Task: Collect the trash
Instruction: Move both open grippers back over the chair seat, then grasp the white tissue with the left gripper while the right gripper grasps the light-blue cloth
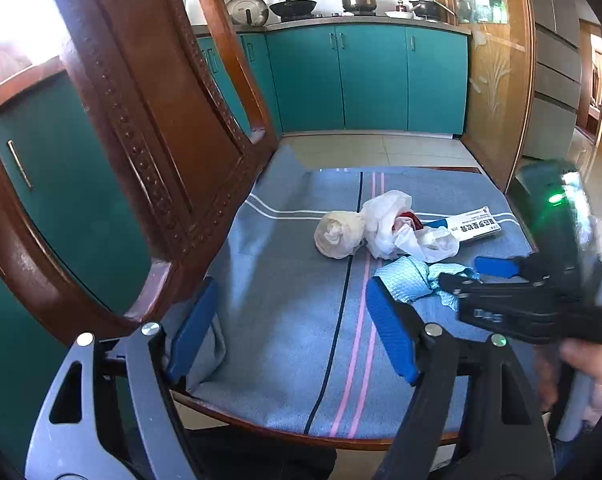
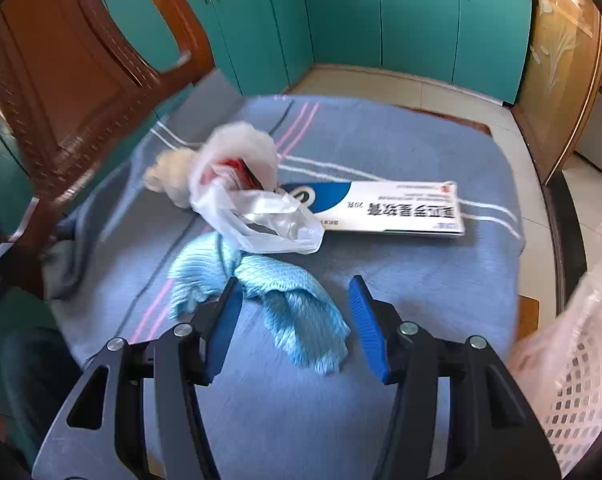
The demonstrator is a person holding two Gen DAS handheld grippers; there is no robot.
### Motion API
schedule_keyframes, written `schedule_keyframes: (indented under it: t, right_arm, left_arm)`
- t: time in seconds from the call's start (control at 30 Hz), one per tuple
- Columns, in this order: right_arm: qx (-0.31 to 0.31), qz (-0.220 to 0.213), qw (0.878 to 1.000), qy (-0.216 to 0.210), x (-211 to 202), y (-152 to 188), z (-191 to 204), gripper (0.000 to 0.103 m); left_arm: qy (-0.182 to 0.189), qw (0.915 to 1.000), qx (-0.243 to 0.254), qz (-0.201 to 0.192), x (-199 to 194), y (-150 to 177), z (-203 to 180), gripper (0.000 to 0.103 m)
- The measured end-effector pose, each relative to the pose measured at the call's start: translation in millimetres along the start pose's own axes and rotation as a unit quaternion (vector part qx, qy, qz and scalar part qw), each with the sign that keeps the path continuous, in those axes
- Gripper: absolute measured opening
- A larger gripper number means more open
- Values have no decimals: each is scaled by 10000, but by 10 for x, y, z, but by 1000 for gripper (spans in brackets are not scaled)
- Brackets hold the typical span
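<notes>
Blue crumpled paper (image 2: pixel 261 296) lies on the striped chair cushion (image 2: pixel 401 272), partly between the right gripper (image 2: pixel 297 320)'s spread fingers, so the pick-up step looks under way. At 12 o'clock from it sit a white plastic bag (image 2: pixel 253 200) and a flat box (image 2: pixel 401 208). The left gripper (image 1: pixel 289 328) is spread too, holding nothing; next, I think, squeeze the paper and carry it to the basket (image 2: pixel 581 380) at 4 o'clock, though that edge is blurry.

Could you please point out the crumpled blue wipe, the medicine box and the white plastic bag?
blue wipe (image 2: pixel 289 300): right wrist view, its middle.
medicine box (image 2: pixel 401 208): right wrist view, its white top.
white plastic bag (image 2: pixel 269 224): right wrist view, its lower folds.
</notes>
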State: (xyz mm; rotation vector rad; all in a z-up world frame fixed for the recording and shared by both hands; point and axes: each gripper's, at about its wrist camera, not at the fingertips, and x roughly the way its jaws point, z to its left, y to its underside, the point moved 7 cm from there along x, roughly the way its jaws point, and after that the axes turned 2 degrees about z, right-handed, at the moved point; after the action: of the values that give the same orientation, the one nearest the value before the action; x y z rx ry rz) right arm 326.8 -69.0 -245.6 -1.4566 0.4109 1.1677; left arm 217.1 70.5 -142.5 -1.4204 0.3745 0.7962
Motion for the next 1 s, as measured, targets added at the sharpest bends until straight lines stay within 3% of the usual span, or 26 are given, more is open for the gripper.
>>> schedule_keyframes:
  t: [0.17, 0.2, 0.23, 0.33, 0.5, 0.7, 0.77, 0.83, 1.0]
  right_arm:
    - [35, 150, 9998, -142, 216, 32, 53, 54]
    - [-22, 125, 9998, -146, 219, 44, 76, 49]
    - [-72, 128, 9997, -187, 219, 51, 75, 35]
    - [-240, 251, 9985, -428, 207, 123, 195, 6]
    - [-412, 232, 9969, -636, 8, 225, 298, 6]
    - [-114, -37, 9982, -595, -466, 302, 36, 6]
    - [-1, -132, 9981, -601, -524, 286, -33, 14]
    - [128, -188, 9979, -603, -546, 287, -92, 38]
    - [41, -140, 9991, -393, -503, 305, -102, 46]
  left_arm:
    - [27, 10000, -15, 20, 14, 24, -25, 77]
    - [38, 10000, -24, 21, 15, 22, -32, 77]
    - [39, 10000, -28, 19, 10, 24, -31, 77]
    - [39, 10000, -34, 34, 27, 24, -35, 77]
    - [173, 9996, -165, 132, 141, -5, -11, 77]
    - [542, 9980, -27, 319, 591, -209, -174, 77]
    - [586, 9972, 138, 436, 817, -294, -270, 77]
    - [551, 9969, 133, 542, 1017, -356, -296, 77]
    - [815, 9914, -67, 1025, 1482, -354, -351, 74]
